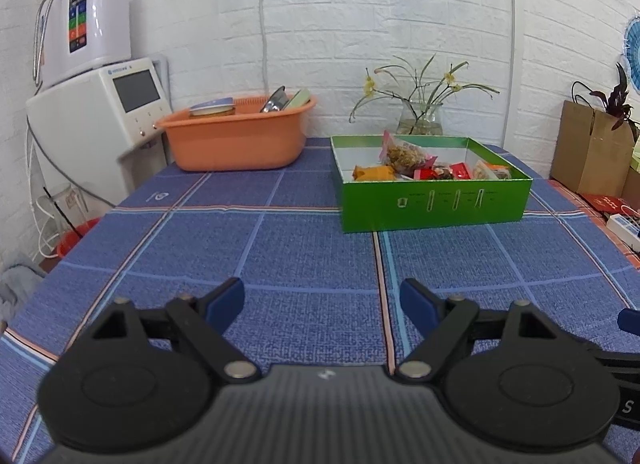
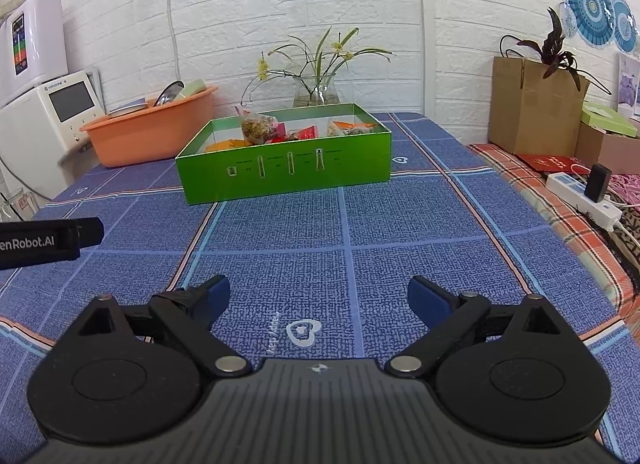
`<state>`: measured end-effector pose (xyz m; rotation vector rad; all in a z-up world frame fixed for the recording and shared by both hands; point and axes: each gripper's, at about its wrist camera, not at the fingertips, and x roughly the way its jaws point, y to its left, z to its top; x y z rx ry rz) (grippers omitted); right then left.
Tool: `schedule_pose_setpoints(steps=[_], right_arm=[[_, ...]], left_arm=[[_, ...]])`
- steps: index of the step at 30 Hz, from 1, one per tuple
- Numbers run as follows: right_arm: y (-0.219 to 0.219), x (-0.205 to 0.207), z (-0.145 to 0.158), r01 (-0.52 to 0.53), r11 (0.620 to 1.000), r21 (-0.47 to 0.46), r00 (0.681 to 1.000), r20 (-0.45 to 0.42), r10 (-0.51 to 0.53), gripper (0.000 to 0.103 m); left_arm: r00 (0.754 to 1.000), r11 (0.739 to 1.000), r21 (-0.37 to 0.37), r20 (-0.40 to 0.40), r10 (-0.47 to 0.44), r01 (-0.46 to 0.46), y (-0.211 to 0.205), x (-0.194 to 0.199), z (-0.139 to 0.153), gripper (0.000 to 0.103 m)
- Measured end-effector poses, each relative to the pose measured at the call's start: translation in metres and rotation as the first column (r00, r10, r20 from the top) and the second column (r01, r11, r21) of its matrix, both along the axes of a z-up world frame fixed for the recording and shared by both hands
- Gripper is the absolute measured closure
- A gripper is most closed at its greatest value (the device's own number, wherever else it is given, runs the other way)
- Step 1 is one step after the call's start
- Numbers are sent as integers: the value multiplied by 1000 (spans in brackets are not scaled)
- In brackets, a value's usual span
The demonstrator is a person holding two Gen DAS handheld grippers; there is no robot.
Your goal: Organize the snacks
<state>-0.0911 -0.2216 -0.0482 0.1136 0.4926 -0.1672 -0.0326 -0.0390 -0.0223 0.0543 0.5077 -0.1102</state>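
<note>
A green box stands on the blue checked tablecloth, far right of centre; it also shows in the right wrist view. Several snack packets lie inside it, also seen in the right wrist view: a clear bag of dried bits, orange and red wrappers. My left gripper is open and empty, low over the cloth well short of the box. My right gripper is open and empty, also short of the box. The left gripper's side shows at the left edge of the right wrist view.
An orange basin with a tin and utensils stands at the back left. A glass vase with flowers is behind the box. White appliances stand left of the table. A cardboard box and a power strip lie to the right.
</note>
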Motion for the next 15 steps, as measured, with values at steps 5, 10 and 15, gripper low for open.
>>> schedule_pose_setpoints(steps=[5, 10, 15], right_arm=[[0, 1, -1, 0, 1000, 5, 1000, -7, 0, 0], [-1, 1, -2, 2, 1000, 8, 1000, -10, -2, 0], [-1, 2, -3, 5, 1000, 10, 1000, -14, -5, 0]], left_arm=[[1000, 1000, 10, 1, 3, -3, 0, 1, -3, 20], [1000, 1000, 14, 15, 11, -11, 0, 0, -4, 20], [1000, 1000, 20, 18, 7, -7, 0, 0, -4, 20]])
